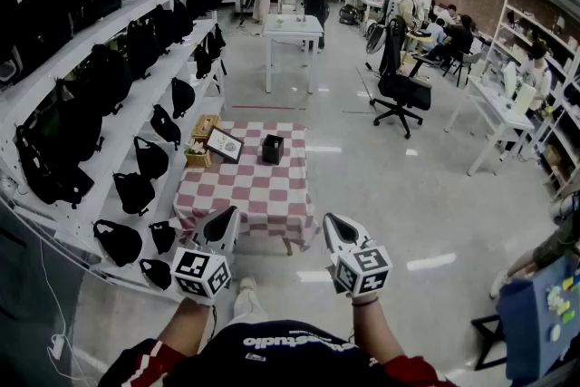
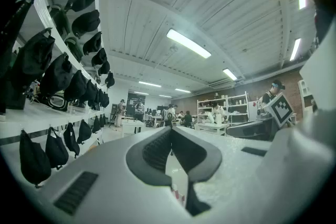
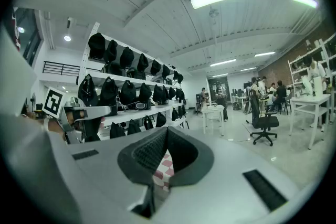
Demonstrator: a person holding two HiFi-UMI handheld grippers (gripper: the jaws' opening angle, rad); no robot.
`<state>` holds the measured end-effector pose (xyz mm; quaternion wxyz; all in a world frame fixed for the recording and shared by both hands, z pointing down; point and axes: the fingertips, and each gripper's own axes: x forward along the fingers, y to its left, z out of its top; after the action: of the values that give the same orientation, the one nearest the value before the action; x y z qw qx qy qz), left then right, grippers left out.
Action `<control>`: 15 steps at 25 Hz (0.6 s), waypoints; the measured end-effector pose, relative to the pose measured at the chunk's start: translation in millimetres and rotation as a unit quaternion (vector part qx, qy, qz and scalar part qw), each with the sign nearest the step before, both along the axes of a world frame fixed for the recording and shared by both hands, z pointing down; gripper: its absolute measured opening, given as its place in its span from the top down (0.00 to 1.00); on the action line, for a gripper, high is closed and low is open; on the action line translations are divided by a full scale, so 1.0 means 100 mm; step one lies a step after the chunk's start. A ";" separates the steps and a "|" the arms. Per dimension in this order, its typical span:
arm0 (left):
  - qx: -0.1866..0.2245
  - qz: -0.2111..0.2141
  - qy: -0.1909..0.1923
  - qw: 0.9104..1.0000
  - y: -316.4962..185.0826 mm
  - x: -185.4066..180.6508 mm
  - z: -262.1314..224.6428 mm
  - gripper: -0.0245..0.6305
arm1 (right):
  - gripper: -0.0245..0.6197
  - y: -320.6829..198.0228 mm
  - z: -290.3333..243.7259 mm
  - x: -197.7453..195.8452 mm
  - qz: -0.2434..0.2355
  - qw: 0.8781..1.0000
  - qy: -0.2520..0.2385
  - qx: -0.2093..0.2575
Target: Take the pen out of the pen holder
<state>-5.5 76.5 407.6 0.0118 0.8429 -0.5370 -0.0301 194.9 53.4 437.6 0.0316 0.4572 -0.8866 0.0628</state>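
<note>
A small black pen holder [image 1: 273, 149] stands on the far part of a low table with a red-and-white checkered cloth [image 1: 249, 195]. No pen can be made out in it at this distance. My left gripper [image 1: 231, 214] and right gripper [image 1: 330, 220] are held close to my body, short of the table's near edge and well away from the holder. Both are shut with nothing between the jaws. In the left gripper view the left gripper [image 2: 170, 130] points up at the room and ceiling. In the right gripper view a patch of checkered cloth [image 3: 164, 164] shows behind the right gripper [image 3: 166, 130].
On the table a framed picture [image 1: 224, 144] leans left of the holder, beside a wooden box [image 1: 205, 126]. White shelves with black bags [image 1: 118, 77] run along the left. A white table [image 1: 293, 28], an office chair [image 1: 399, 95] and several people are farther back.
</note>
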 end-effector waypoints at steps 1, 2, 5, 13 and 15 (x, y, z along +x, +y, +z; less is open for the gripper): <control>-0.002 -0.002 0.000 1.000 0.03 0.00 0.01 0.95 | 0.96 0.03 0.02 0.00 -0.001 1.000 0.000 -0.003; -0.003 -0.003 0.001 1.000 0.06 -0.01 0.01 0.95 | 0.96 0.06 0.03 0.00 -0.001 1.000 0.001 -0.005; -0.004 -0.007 0.003 1.000 0.10 -0.02 0.01 0.95 | 0.96 0.10 0.04 0.00 -0.004 1.000 0.005 -0.008; -0.001 -0.010 0.010 1.000 0.13 -0.05 0.03 0.95 | 0.96 0.10 0.02 -0.05 -0.009 1.000 0.011 -0.003; -0.002 -0.014 0.012 1.000 0.13 -0.08 0.03 0.95 | 0.96 0.09 0.02 -0.07 -0.011 1.000 0.013 -0.004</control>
<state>-13.6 89.2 410.8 0.0190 0.8352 -0.5483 -0.0392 188.3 62.4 439.8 0.0452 0.4480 -0.8909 0.0601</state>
